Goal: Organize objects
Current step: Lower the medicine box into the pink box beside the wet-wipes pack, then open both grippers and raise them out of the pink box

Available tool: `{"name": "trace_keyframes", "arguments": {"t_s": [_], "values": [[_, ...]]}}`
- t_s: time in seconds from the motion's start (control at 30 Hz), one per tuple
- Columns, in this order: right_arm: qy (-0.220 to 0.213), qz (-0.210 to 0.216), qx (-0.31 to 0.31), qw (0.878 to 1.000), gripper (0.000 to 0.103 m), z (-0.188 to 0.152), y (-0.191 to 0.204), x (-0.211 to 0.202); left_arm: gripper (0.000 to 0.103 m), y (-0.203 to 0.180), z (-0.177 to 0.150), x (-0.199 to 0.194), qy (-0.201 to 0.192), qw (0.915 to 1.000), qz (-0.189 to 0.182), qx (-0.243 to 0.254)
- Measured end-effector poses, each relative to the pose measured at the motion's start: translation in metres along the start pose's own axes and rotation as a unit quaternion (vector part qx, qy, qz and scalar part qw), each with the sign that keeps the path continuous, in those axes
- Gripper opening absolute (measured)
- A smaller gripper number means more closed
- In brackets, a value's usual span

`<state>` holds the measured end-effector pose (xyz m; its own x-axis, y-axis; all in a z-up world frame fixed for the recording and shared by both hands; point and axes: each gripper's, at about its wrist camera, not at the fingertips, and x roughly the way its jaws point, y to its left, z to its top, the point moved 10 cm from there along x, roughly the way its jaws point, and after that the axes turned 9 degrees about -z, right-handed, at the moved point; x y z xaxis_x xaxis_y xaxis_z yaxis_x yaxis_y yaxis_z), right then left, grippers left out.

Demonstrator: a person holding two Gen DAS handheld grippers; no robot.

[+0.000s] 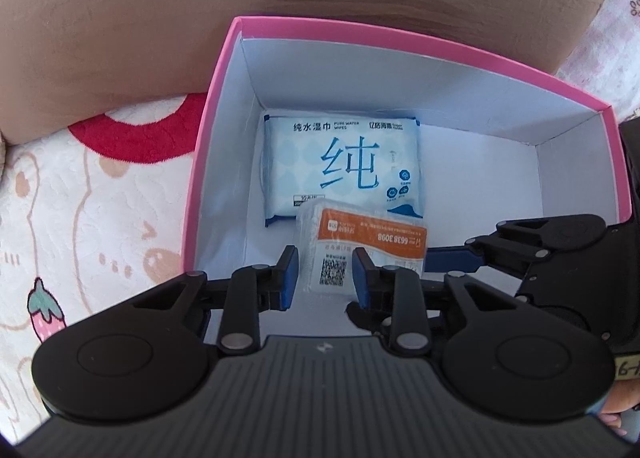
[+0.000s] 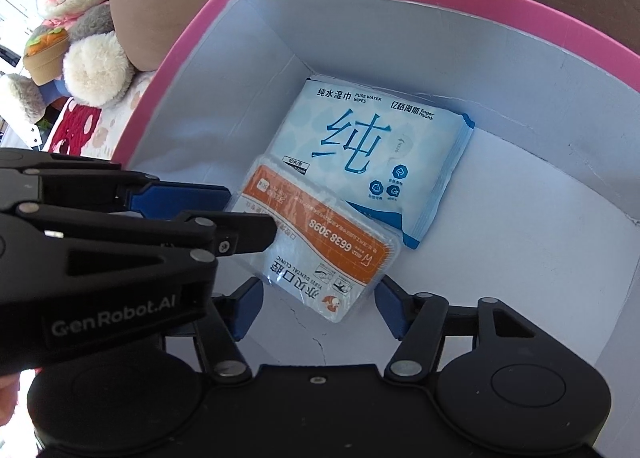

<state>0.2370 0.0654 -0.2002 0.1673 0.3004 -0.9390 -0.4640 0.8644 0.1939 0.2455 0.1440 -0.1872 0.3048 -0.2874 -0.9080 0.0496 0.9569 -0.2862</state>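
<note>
left gripper (image 1: pixel 325 278): jaws nearly together, seem clamped on the thin edge of the tissue pack (image 2: pixel 320 234).
right gripper (image 2: pixel 318 306): jaws apart, one each side of the pack's near end; no clear press.
where: tissue pack is inside the pink box (image 1: pixel 440 54), tilted, far end resting on the wipes pack (image 1: pixel 340 166).
risk 1: slick film plus edge-only pinch, so the pack could slide out or twist if lifted.
risk 2: if the right jaws close off-centre, the soft pack buckles and may nudge the wipes.
risk 3: two grippers close together w/ box wall near, so a knock or box shift on the blanket (image 1: pixel 100 198) is likely.
materials: box is stiff card, pink outside, matte white inside, square corners; both packs are glossy plastic, flat, squashy; blanket is fuzzy w/ cartoon print.
</note>
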Motion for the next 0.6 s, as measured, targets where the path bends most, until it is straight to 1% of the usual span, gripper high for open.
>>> {"name": "trace_keyframes", "arguments": {"t_s": [0.07, 0.2, 0.3, 0.4, 0.47, 0.5, 0.6], "values": [[-0.001, -0.003, -0.005, 1.000, 0.062, -0.001, -0.001, 0.000, 0.028, 0.001, 0.000, -0.001, -0.002, 1.0000, 0.001, -0.001], [0.000, -0.008, -0.011, 1.000, 0.057, -0.002, -0.001, 0.000, 0.028, 0.000, -0.001, -0.004, -0.010, 0.9997, 0.019, 0.014], [-0.001, -0.014, -0.019, 1.000, 0.056, -0.001, 0.001, -0.001, 0.030, 0.000, -0.003, -0.008, -0.016, 0.9996, 0.019, 0.012], [-0.002, -0.036, -0.051, 0.998, 0.055, -0.003, 0.004, -0.001, 0.031, 0.003, 0.001, -0.014, -0.030, 0.9991, 0.021, 0.019], [-0.003, -0.051, -0.077, 0.996, 0.055, -0.004, 0.006, -0.001, 0.031, 0.005, 0.004, -0.015, -0.037, 0.9989, 0.016, 0.022], [-0.003, -0.052, -0.081, 0.995, 0.054, -0.004, 0.007, -0.001, 0.031, 0.006, 0.006, -0.015, -0.040, 0.9990, 0.010, 0.020], [0.000, -0.039, -0.055, 0.998, 0.051, 0.001, 0.008, 0.000, 0.031, 0.013, 0.011, -0.014, -0.046, 0.9989, 0.000, 0.005]]}}
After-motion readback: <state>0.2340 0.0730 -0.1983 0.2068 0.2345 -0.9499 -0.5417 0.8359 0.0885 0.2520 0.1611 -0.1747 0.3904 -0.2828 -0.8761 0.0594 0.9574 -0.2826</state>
